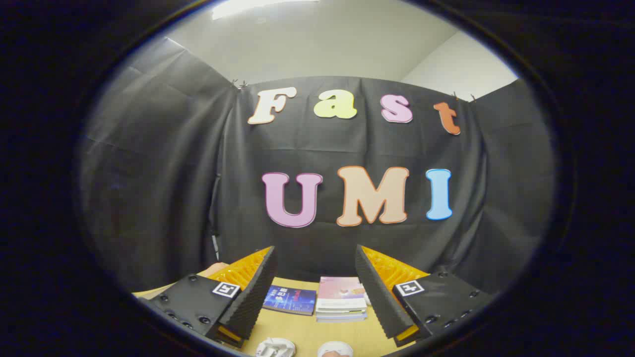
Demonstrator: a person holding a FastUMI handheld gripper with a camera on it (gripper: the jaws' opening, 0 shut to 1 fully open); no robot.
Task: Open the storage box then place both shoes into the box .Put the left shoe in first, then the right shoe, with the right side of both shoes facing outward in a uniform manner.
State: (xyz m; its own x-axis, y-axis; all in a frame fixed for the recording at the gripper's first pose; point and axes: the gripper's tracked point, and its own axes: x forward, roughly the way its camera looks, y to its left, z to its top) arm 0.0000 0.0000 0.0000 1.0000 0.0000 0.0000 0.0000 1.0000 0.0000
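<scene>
My gripper (315,260) is held high and level, pointing at the booth's back wall, with its two fingers (258,290) wide apart and nothing between them. Far below, close to me between the finger bases, the tops of two white shoes peek up: one (276,347) under the left finger and another (335,349) just right of it. Little of either shoe is visible, so I cannot tell left from right.
A wooden table (302,332) lies below the fingers. On it, beyond the shoes, a blue booklet (290,300) lies flat beside a low stack of books with a pink cover (341,297). The black cloth wall stands behind.
</scene>
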